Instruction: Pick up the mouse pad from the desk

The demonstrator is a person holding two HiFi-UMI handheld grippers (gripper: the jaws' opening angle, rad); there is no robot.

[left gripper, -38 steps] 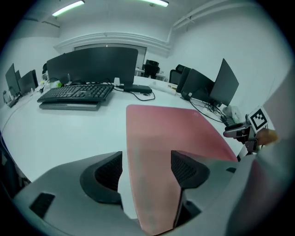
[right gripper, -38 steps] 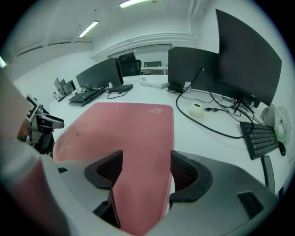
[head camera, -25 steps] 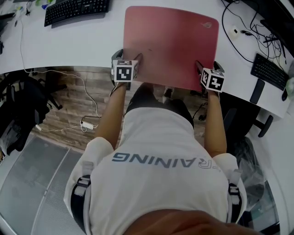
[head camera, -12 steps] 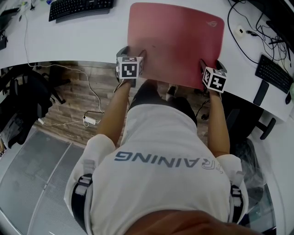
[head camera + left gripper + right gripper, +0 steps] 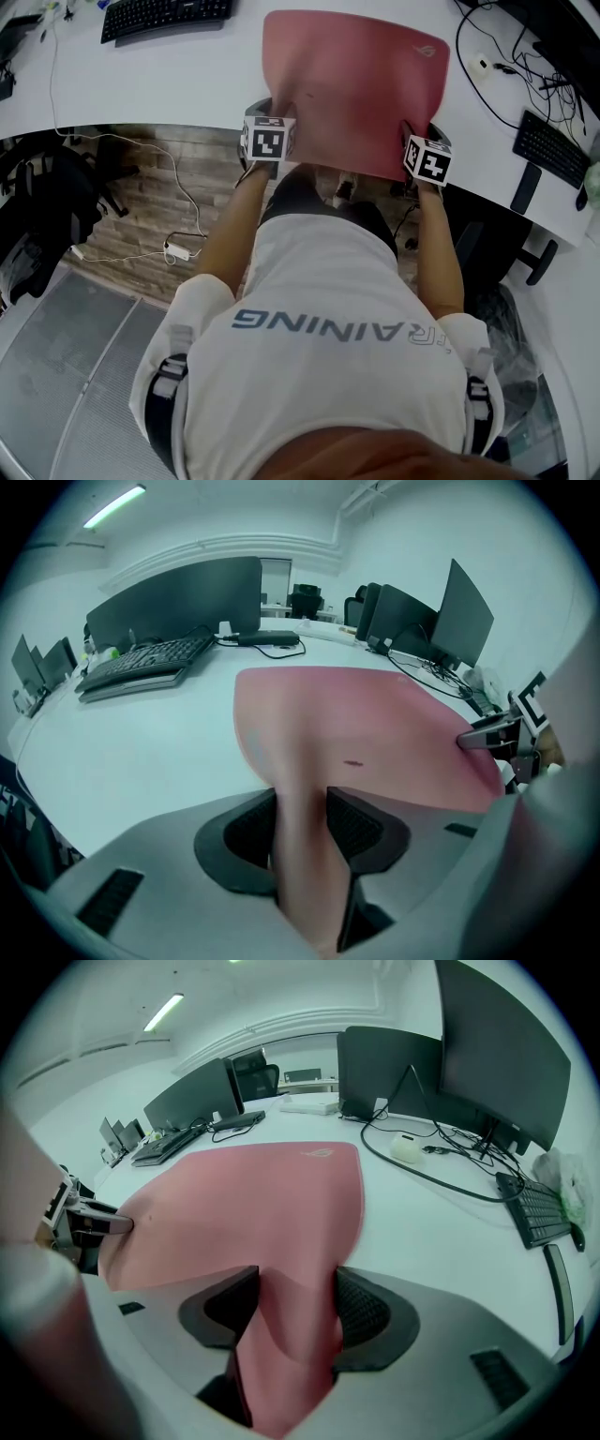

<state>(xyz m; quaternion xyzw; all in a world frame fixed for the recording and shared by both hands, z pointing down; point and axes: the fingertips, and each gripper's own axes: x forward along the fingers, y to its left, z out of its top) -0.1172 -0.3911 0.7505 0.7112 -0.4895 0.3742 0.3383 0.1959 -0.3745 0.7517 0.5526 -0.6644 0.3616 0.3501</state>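
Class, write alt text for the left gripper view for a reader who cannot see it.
The left gripper, jaws just closing, pinches the near edge of a red mouse pad on a white desk. A keyboard and monitors stand behind.

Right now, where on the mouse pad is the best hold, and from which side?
Take the two near corners, coming in from the front edge of the desk. The mouse pad is thin, wide and limp, so a single hold would probably let it sag. The left gripper and right gripper each have one corner pinched, and their jaws have just been closing on it.
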